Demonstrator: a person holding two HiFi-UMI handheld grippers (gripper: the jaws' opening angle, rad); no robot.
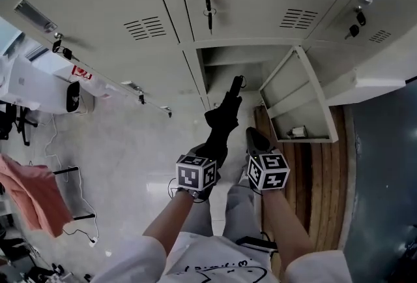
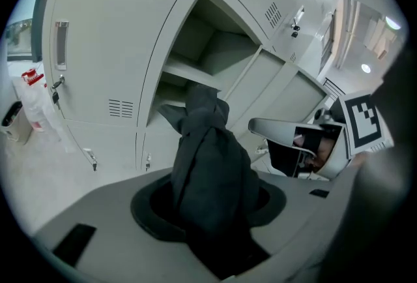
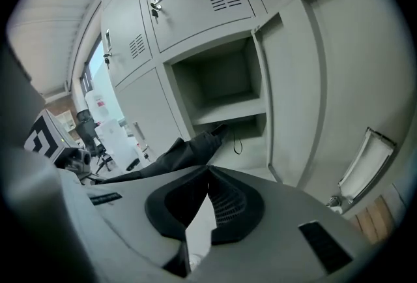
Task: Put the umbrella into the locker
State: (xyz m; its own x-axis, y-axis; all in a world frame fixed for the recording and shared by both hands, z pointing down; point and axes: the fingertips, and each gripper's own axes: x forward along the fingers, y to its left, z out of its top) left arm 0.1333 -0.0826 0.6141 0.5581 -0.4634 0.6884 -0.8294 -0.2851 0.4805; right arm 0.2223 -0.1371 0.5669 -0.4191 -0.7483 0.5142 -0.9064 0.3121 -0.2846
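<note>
A black folded umbrella [image 1: 225, 119] points toward the open locker [image 1: 234, 63]. My left gripper [image 1: 214, 148] is shut on its fabric body [image 2: 208, 164]. In the right gripper view the umbrella [image 3: 176, 154] ends, with its strap loop, in front of the low slot under the locker's shelf [image 3: 228, 112]. The locker door [image 1: 293, 96] stands swung open to the right. My right gripper [image 1: 254, 137] hangs just right of the umbrella, apart from it, its jaws [image 3: 208, 174] meeting at the tips with nothing between them.
Neighbouring locker doors are closed, with keys [image 1: 208, 4] hanging in their locks. A wooden floor strip [image 1: 316, 177] runs on the right. A pink cloth [image 1: 32, 193], a white appliance [image 1: 39, 83] and floor cables lie at the left. The person's legs are below.
</note>
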